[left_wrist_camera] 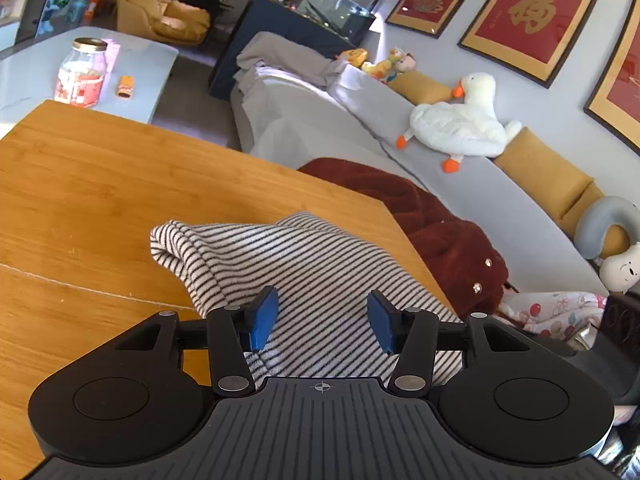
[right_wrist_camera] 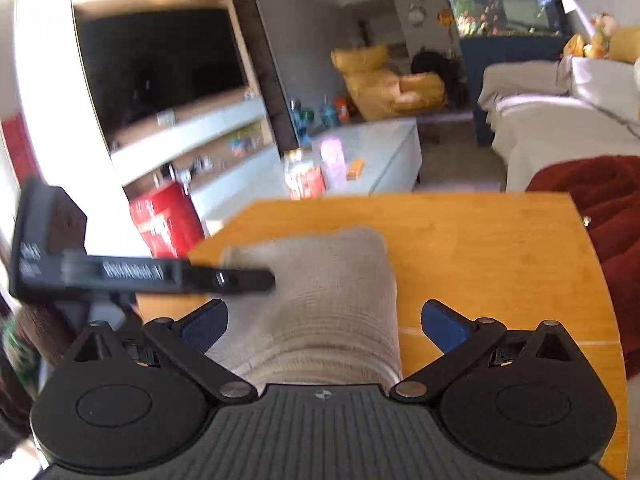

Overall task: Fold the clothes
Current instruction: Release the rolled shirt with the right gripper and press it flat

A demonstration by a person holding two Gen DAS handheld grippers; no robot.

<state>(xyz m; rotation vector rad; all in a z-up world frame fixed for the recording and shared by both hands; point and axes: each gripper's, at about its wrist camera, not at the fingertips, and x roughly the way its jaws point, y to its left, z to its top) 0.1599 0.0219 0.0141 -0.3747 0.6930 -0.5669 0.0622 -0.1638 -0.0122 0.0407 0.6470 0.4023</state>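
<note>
A striped garment (left_wrist_camera: 304, 264) lies bunched on the wooden tabletop (left_wrist_camera: 100, 200), beneath both claws. The left claw (left_wrist_camera: 322, 322) and the right claw (right_wrist_camera: 324, 326) are spread wide, gripping nothing. At 10 o'clock, a lidded jar (left_wrist_camera: 82, 72) holds contents too blurred to identify.

You see bamboo table (left_wrist_camera: 100, 184), pale seam crossing top. Striped garment (left_wrist_camera: 304, 276) lies bunched on it near right edge, folded end toward table middle. Right view blurs it.
</note>
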